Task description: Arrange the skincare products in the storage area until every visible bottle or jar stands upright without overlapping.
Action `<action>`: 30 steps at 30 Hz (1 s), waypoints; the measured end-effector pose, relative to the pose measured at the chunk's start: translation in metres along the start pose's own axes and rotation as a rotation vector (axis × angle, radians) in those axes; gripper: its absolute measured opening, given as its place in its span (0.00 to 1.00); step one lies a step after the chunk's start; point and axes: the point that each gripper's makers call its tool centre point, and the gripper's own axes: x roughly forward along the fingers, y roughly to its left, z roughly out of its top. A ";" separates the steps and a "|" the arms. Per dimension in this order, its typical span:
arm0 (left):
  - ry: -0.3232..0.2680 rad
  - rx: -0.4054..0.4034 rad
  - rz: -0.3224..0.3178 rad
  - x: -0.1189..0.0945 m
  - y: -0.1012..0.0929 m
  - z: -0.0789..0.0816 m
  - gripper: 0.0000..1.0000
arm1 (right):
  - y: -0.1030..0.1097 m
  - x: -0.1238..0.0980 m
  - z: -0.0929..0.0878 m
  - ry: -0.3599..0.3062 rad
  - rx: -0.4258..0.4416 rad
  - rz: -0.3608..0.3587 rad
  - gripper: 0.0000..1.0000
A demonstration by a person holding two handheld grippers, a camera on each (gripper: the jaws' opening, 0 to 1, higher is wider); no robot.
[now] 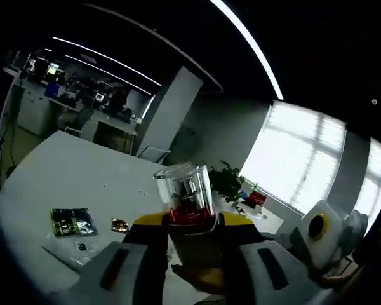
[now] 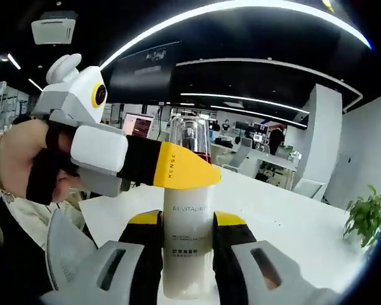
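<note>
Clearly held up off the white counter [image 1: 63,171] is a single skincare bottle [image 2: 189,222]: a tall, pale cream cylinder printed with "REVITALIFT" and smaller lines too fine to read, topped by a clear plastic cap [image 1: 185,187] with a silvery pump and a red band inside. In the right gripper view, the right gripper [image 2: 187,238] has its yellow-tipped jaws closed against the lower body of the bottle, one on each side, and the bottle stands upright between them. The left gripper [image 2: 178,170] comes in from the left, held by a person's hand [image 2: 25,165], and its yellow jaw lies across the bottle just under the cap. In the left gripper view, the left gripper [image 1: 189,222] has its jaws pressed to either side of the bottle's neck below the clear cap, so most of the bottle's body is hidden behind them. On the counter beyond lie a dark printed sachet [image 1: 72,221] and a smaller brownish packet [image 1: 119,225], both too small to read. A potted plant [image 1: 226,181] stands at the counter's far edge.
</note>
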 end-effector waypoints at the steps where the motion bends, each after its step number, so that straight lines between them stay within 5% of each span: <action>1: 0.005 0.001 -0.009 0.000 -0.001 0.000 0.24 | 0.001 0.000 0.000 0.000 0.003 0.003 0.29; 6: 0.047 -0.002 -0.105 -0.002 -0.010 0.001 0.23 | 0.007 -0.003 0.005 -0.034 0.061 0.081 0.30; 17: 0.113 0.214 -0.350 -0.019 -0.022 0.016 0.22 | 0.025 -0.009 0.030 -0.128 0.046 0.397 0.33; 25: 0.160 0.315 -0.528 -0.035 -0.043 0.014 0.22 | 0.039 -0.022 0.041 -0.158 0.090 0.657 0.33; 30: 0.180 0.405 -0.611 -0.041 -0.056 0.009 0.22 | 0.047 -0.031 0.043 -0.169 0.069 0.753 0.32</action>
